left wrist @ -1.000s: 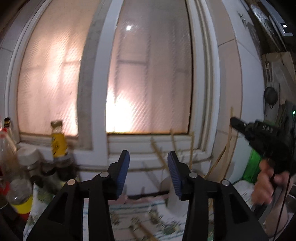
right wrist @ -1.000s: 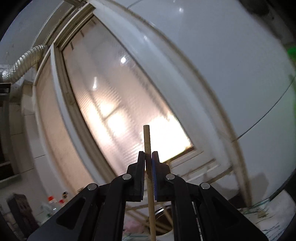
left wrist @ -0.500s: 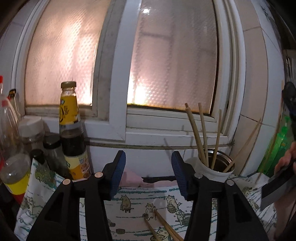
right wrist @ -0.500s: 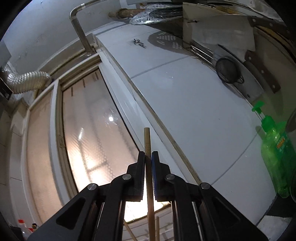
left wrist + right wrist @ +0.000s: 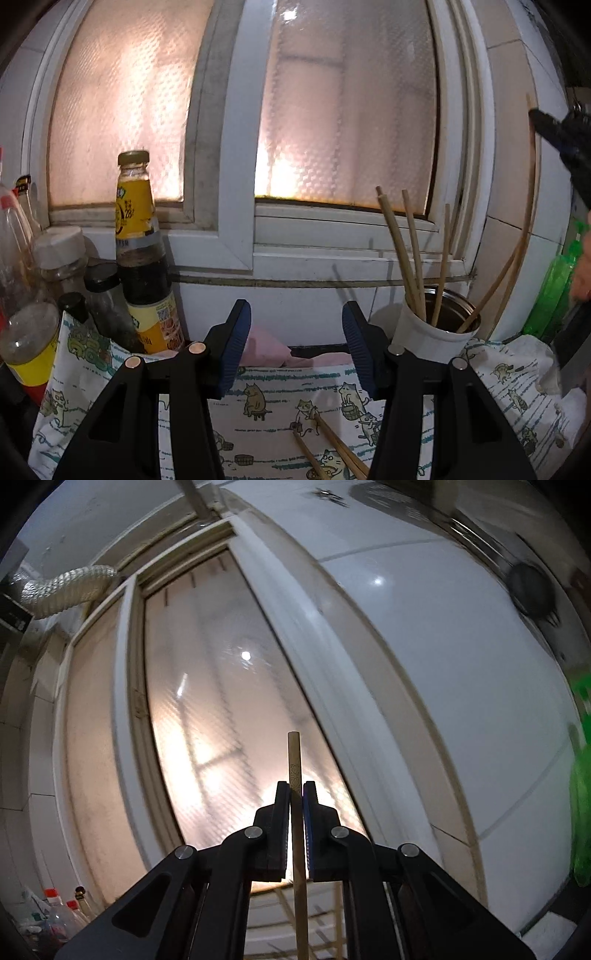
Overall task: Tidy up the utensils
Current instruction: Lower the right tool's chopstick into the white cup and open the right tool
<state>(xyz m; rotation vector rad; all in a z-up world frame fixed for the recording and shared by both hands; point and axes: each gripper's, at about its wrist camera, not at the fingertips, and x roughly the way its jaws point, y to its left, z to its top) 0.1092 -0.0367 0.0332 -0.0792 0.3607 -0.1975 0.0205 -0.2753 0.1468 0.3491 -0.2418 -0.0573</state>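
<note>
bottles [image 5: 136,258] crowd left, holder [image 5: 436,328] right

Each hand-held gripper [image 5: 296,345] is matte black plastic with silver screws and ribbed blue pads [image 5: 236,343].

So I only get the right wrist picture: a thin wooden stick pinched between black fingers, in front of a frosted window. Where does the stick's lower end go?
Observer: In the left wrist view the held chopstick runs down to a white cylindrical cup below the windowsill. It seems to end in the cup's mouth.
Operator: Anything already in that cup?
Observer: Three bamboo chopsticks stand in it, leaning.
Operator: And the other gripper?
Observer: The left gripper is open and empty, above two loose chopsticks on a cat-print cloth.
</note>
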